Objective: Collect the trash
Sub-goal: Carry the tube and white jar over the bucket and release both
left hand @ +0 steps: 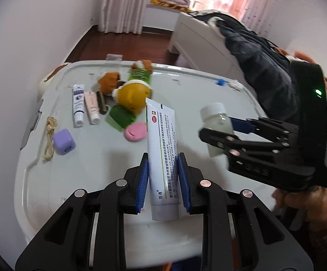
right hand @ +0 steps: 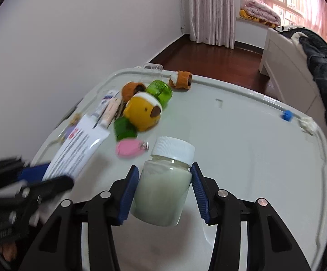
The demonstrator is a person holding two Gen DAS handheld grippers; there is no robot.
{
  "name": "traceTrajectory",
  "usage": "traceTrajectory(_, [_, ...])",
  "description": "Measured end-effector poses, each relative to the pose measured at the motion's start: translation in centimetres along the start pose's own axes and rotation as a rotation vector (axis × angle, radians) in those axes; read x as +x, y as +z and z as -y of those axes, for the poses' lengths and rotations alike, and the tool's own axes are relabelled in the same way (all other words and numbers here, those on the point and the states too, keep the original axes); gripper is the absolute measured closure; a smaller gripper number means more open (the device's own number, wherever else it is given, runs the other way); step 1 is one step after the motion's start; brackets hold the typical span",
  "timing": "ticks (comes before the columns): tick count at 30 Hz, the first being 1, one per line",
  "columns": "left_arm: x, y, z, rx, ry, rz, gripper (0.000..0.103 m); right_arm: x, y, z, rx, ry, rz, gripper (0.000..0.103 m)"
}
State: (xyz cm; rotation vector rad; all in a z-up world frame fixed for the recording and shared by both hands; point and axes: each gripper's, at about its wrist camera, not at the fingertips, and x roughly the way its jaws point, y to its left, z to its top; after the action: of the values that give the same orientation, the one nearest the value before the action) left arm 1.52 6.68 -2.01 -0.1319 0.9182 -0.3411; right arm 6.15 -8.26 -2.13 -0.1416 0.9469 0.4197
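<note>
My left gripper [left hand: 163, 158] is shut on a white ointment tube [left hand: 161, 135] with printed text, held upright above the pale grey box lid [left hand: 95, 169]. To its right, my right gripper [left hand: 217, 127] is shut on a small bottle [left hand: 213, 113] of milky liquid with a white cap. In the right wrist view the blue pads of the right gripper [right hand: 164, 169] press both sides of the bottle [right hand: 163, 192], which is lifted off the lid. The left gripper [right hand: 60, 174] with the tube [right hand: 77, 149] appears blurred at the left.
On the lid lie two small tubes [left hand: 78, 103], a yellow plush toy [left hand: 131, 94], a green container [left hand: 120, 117], a pink disc [left hand: 135, 132], a purple cube [left hand: 64, 141], a knotted cord [left hand: 49, 140] and a blue clip [left hand: 219, 81]. A bed with a dark blanket [left hand: 265, 67] stands at the right.
</note>
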Motion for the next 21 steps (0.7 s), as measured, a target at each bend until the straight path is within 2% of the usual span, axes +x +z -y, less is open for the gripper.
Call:
traceTrajectory(2, [-1.3, -1.2, 1.3, 0.019, -0.024, -0.002, 0.078, -2.1, -1.9, 0.1, -0.008, 0.004, -0.002, 0.057])
traceTrajectory(5, [-2.8, -4.1, 3.0, 0.055, -0.063, -0.036, 0.078, -5.1, -6.7, -0.2, 0.012, 0.025, -0.047, 0.058])
traceTrajectory(9, [-3.7, -8.9, 5.1, 0.106, -0.097, -0.123, 0.078, -7.0, -14.4, -0.5, 0.073, 0.057, -0.154, 0.061])
traceTrajectory(14, [-3.2, -14.1, 7.3, 0.114, -0.134, -0.23, 0.078, -5.9, -21.1, -1.5, 0.097, 0.073, -0.268, 0.062])
traceTrajectory(16, [-2.6, -15.5, 7.9, 0.112, -0.128, -0.269, 0.078, -4.9, -22.6, -1.9, 0.079, 0.064, -0.308, 0.063])
traceTrajectory(18, [-2.1, -16.4, 8.4, 0.124, -0.104, -0.296, 0.078, -4.0, -23.8, -1.8, 0.099, 0.095, -0.352, 0.063])
traceTrajectory(19, [-1.8, -16.7, 8.6, 0.139, -0.089, -0.314, 0.078, -3.6, -24.2, -1.7, 0.108, 0.099, -0.372, 0.062])
traceTrajectory(20, [-1.6, -17.0, 8.9, 0.155, -0.066, -0.324, 0.078, -3.4, -24.5, -1.6, 0.114, 0.099, -0.381, 0.049])
traceTrajectory(21, [-1.4, -17.3, 9.1, 0.161, -0.054, -0.33, 0.078, -3.4, -24.6, -1.6, 0.117, 0.091, -0.379, 0.031])
